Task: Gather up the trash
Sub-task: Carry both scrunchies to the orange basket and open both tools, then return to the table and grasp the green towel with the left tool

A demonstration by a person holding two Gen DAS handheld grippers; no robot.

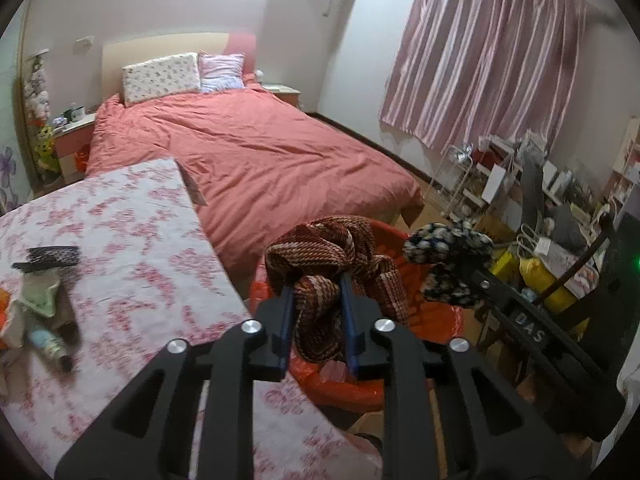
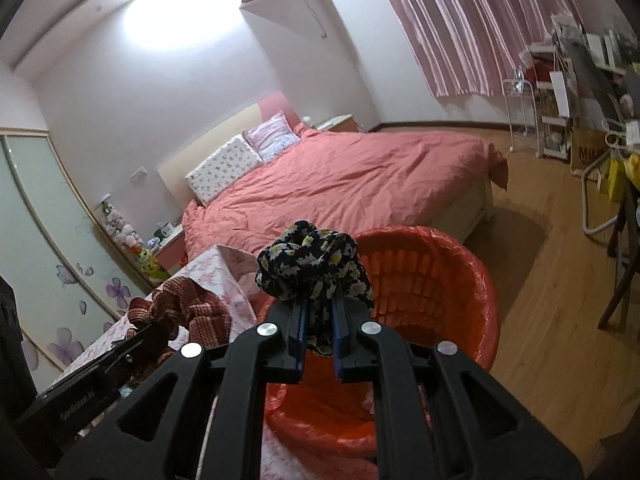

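Red-brown woven cloth (image 1: 328,276) is pinched in the left gripper (image 1: 318,284), hanging over the orange-lined basket (image 2: 472,280) at 12 o'clock. The right gripper (image 2: 319,312) clamps a dark floral cloth (image 2: 316,268) above that basket's 9 o'clock rim.

The right hand-held gripper (image 1: 436,276) shows the white letters "DAS" on its black body. A brown paper bag (image 2: 586,154) on the floor carries the dark letters "MUJ"; the remaining letters are hidden.
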